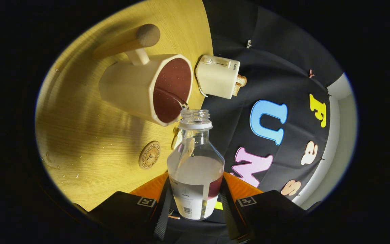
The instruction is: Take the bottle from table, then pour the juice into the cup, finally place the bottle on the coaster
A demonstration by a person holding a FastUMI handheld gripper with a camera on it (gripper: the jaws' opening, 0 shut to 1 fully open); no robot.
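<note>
The gripper [195, 200] holds the bottle [195, 169] clamped by its lower body, one finger pressing on each side of the labelled part. The bottle is uncapped and its open neck points away from the fingers toward the cup [147, 89]. A thin stream of dark reddish juice [173, 95] runs from the bottle mouth into the cup. A small amount of the same liquid sits low in the bottle, beside the label.

Taking the cup as reference: it is cream-coloured with a dark reddish interior and a wooden-knobbed handle [141, 42] on its far side, and it stands on the wooden table [86, 142]. The round coaster [149, 155] lies flat on the table near the cup, between the cup and the fingers, unoccupied. A cream toaster [218, 76] stands just beside the cup's rim at the table's edge. A few droplets mark the table, well apart from the cup.
</note>
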